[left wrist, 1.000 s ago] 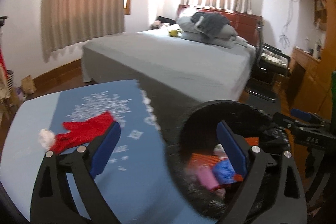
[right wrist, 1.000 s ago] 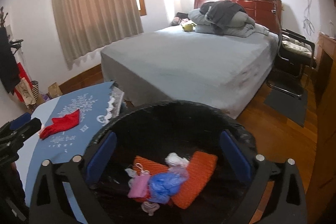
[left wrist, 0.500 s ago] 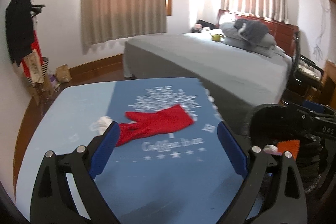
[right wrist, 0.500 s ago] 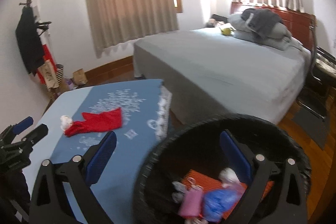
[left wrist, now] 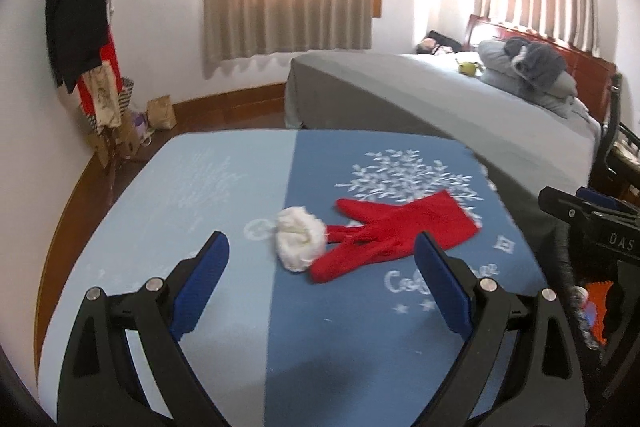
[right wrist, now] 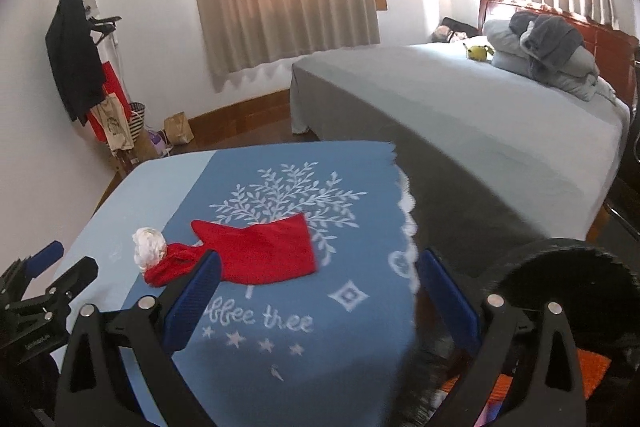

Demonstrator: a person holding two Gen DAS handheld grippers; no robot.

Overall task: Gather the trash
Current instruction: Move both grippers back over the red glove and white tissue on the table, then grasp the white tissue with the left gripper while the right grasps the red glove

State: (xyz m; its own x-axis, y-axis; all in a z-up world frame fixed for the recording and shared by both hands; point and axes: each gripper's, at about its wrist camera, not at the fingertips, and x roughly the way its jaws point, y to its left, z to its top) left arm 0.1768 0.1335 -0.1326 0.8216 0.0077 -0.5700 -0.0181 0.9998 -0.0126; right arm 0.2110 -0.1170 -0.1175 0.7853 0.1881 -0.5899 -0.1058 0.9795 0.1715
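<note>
Both empty grippers, left (left wrist: 320, 283) and right (right wrist: 318, 297), gape wide over the table (left wrist: 224, 187), lined up to grab red cloth (left wrist: 400, 231), white wad (left wrist: 300, 243).

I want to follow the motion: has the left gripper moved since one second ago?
Yes. The left gripper has swung left, away from the black trash bin and over the blue tablecloth, now facing the red cloth and white wad.
</note>
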